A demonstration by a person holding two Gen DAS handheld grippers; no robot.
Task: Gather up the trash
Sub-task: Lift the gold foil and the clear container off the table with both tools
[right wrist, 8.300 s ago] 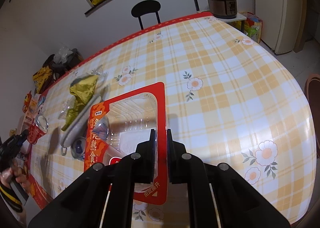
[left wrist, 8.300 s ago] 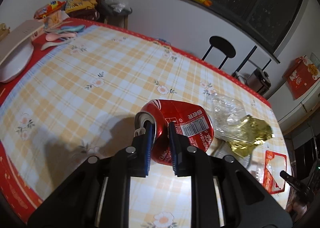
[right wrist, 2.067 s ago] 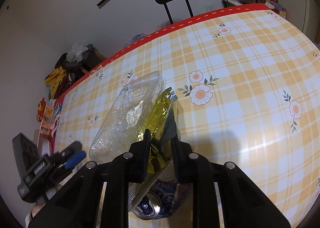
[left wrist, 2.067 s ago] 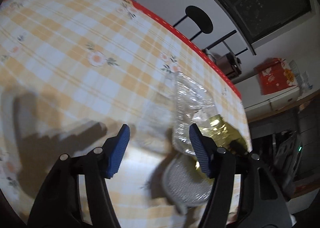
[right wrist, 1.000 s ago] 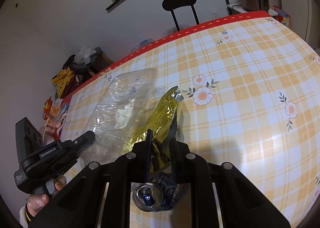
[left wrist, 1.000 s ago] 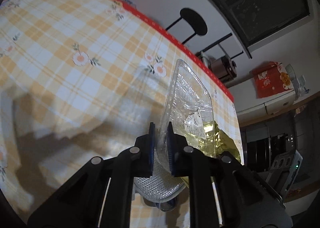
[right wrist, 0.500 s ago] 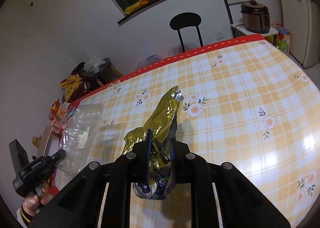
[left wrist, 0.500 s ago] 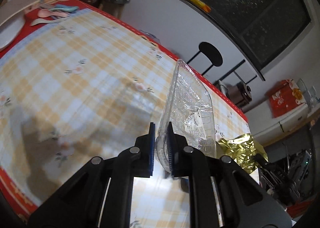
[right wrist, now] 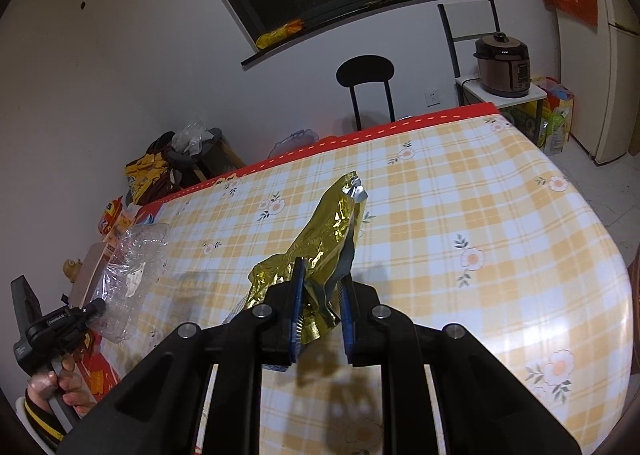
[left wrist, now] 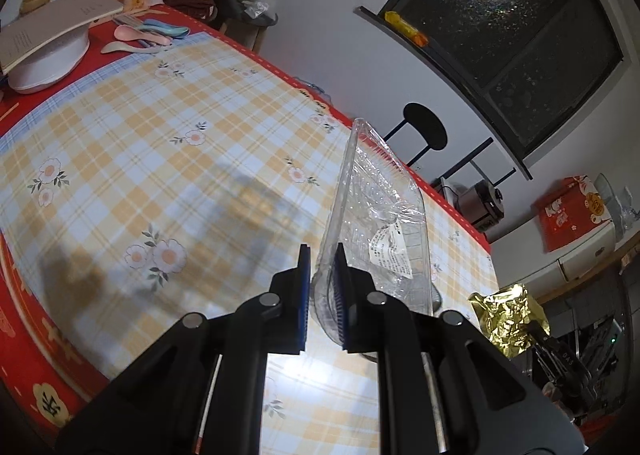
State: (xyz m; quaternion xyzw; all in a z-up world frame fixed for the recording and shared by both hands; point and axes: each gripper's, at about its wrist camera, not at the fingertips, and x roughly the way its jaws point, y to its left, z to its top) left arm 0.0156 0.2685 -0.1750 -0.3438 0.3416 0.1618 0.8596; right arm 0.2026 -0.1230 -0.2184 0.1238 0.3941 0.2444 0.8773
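Left wrist view: the left gripper (left wrist: 322, 291) has its jaws pinched on the edge of a clear plastic tray (left wrist: 376, 223), held on edge above the checked surface (left wrist: 160, 159); only a paper label shows in it. A dark window (left wrist: 520, 43) lies beyond.

Right wrist view: the right gripper (right wrist: 322, 307) has its jaws clamped on a crumpled gold wrapper (right wrist: 324, 239), lifted over the surface (right wrist: 480, 223). A black chair (right wrist: 366, 91) stands behind.
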